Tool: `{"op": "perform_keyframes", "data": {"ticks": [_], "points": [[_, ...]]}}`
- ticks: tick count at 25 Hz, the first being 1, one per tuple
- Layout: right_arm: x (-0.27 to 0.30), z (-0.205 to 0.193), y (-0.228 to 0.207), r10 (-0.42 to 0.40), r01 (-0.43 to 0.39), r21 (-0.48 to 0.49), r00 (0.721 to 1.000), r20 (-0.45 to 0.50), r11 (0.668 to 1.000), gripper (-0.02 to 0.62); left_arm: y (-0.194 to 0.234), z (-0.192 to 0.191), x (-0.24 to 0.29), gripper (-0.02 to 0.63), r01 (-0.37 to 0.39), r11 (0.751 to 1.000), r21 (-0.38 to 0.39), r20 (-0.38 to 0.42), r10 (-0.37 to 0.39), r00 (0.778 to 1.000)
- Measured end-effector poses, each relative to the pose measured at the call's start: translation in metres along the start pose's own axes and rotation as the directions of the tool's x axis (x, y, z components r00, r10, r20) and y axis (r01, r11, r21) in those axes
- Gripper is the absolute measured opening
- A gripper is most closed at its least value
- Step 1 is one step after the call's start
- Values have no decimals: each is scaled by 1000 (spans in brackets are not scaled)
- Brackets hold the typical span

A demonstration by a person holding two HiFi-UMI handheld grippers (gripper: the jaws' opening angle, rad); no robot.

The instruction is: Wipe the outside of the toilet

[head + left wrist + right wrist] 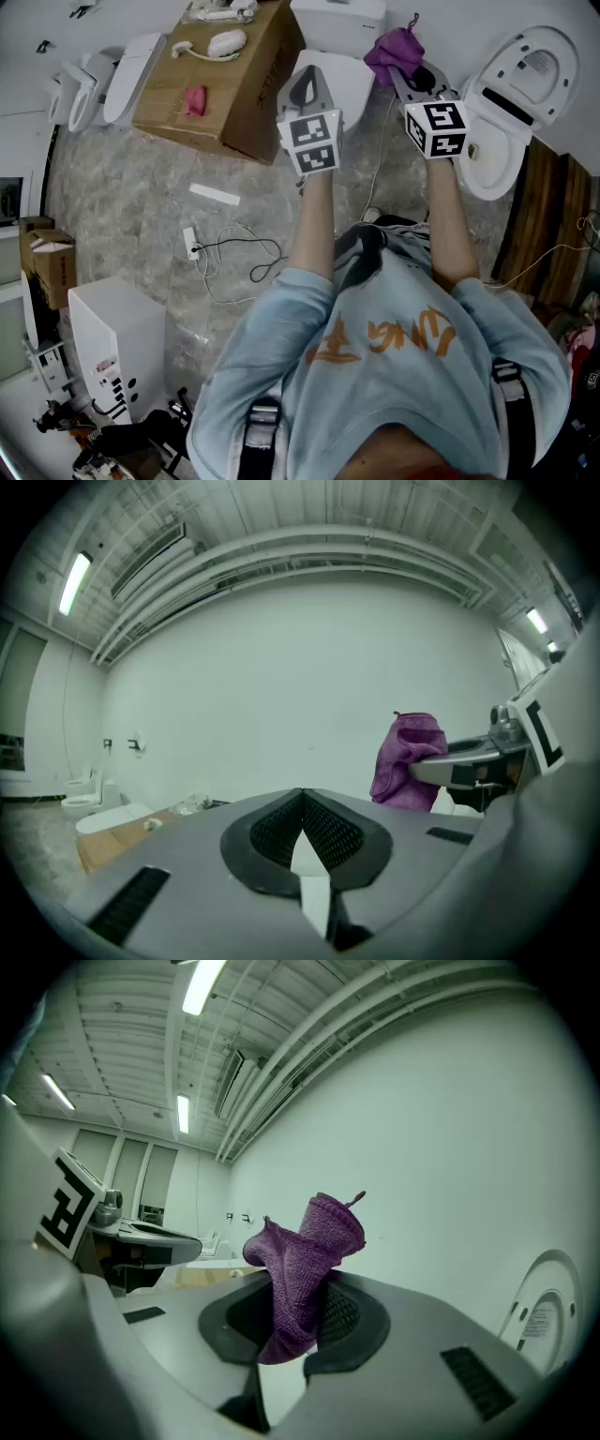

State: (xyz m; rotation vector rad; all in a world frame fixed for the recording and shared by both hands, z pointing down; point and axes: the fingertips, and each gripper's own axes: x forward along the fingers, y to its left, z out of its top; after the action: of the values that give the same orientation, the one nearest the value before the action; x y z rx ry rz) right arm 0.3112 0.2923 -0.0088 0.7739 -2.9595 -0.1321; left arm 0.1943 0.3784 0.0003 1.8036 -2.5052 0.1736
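Purple cloth (300, 1269) is pinched in my right gripper (409, 75), w/ a good wad poking out past the tips, so the wiping end's sorted. Left gripper (302, 794) is closed tip to tip w/ nothing in it, just left of the other one. Both are up in the air aimed at the far wall (281, 667), not on any porcelain yet.

Target, afaict, is the toilet (349, 80) right below both grippers, just right of the cardboard box (225, 89). Tank (339, 14) is at the far end by the wall, lid looks down, bowl comes toward me. So the long axis runs far-to-near w/ the front pointing at me. There's another toilet (511, 112) to the right w/ its lid up, angled toward far right. Could be that one instead tbh, can't say for sure.

How I'd do it: tip the right gripper down so the cloth lands first, not the hard jaws. Start on the tank top, then work down the sides and round the bowl toward me, long strokes along that far-near axis. Cloth's bunched tight so the contact patch is small imo, so overlap the passes. Grip firm so it doesn't drag out. Left one I'd keep out of the way.
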Motion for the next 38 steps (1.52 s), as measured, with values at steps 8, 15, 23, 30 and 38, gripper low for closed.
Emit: {"op": "perform_keyframes", "data": {"ticks": [8, 15, 23, 30, 38], "points": [[10, -6, -30, -9, 9, 37, 1000, 2, 999, 81, -20, 9, 18, 25, -2, 998, 56, -1, 2, 1000], [17, -17, -50, -16, 15, 98, 1000, 9, 995, 83, -12, -4, 19, 26, -56, 997, 50, -34, 57, 998], [28, -10, -56, 2, -6, 121, 1000, 30, 993, 83, 10, -1, 17, 25, -116, 993, 30, -39, 118, 992], [43, -23, -53, 34, -35, 118, 999, 11, 992, 83, 26, -19, 34, 25, -107, 994, 11, -70, 107, 992], [81, -25, -91, -38, 39, 33, 998, -43, 999, 83, 40, -31, 91, 25, -83, 995, -52, -79, 79, 994]]}}
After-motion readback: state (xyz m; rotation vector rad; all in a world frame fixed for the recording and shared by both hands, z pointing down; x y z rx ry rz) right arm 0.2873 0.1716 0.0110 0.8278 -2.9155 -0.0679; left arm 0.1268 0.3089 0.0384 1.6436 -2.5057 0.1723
